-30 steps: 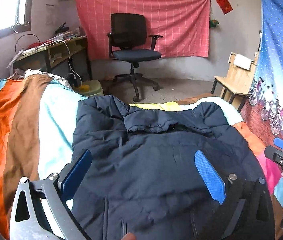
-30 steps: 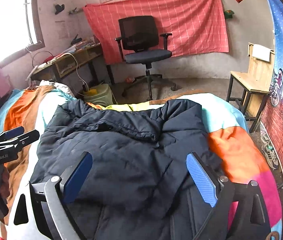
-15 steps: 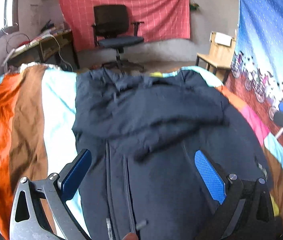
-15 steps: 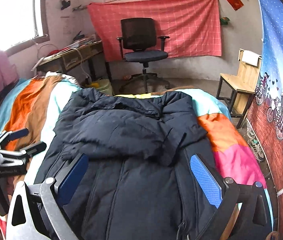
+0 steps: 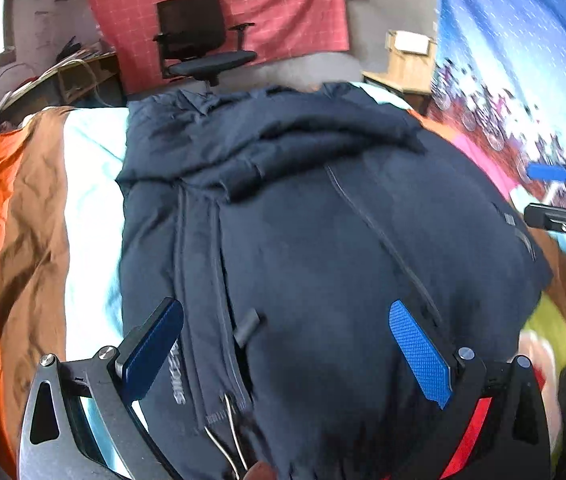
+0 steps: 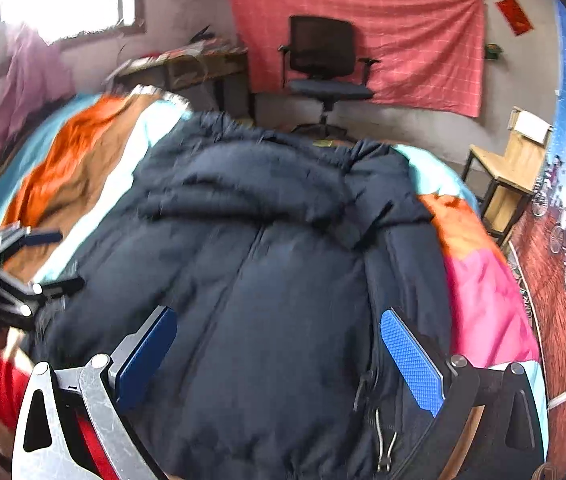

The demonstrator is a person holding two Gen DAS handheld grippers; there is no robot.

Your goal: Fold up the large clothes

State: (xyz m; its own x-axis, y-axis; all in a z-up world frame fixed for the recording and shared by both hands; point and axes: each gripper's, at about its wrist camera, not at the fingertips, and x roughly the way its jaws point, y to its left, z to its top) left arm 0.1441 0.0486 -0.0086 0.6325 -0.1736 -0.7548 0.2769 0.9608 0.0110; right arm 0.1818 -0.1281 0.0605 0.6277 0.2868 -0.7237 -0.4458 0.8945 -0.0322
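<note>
Presently: navy jacket [image 5: 323, 240] flat on striped bedspread [image 5: 35, 208], sleeves folded across chest, hem unfolded; left gripper [image 5: 287, 344] and right gripper [image 6: 279, 344], jaws apart, empty.

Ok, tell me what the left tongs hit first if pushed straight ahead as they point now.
Most likely the dark navy jacket: it fills the space between and beyond the open left tongs, spread over the striped bedcover. Depth is unclear, but nothing shows in front of it.

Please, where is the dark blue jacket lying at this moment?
The dark blue jacket lies spread across the striped bedspread, filling the middle of both wrist views, its collar end toward the office chair. Both open tongs hover above its near hem.
</note>
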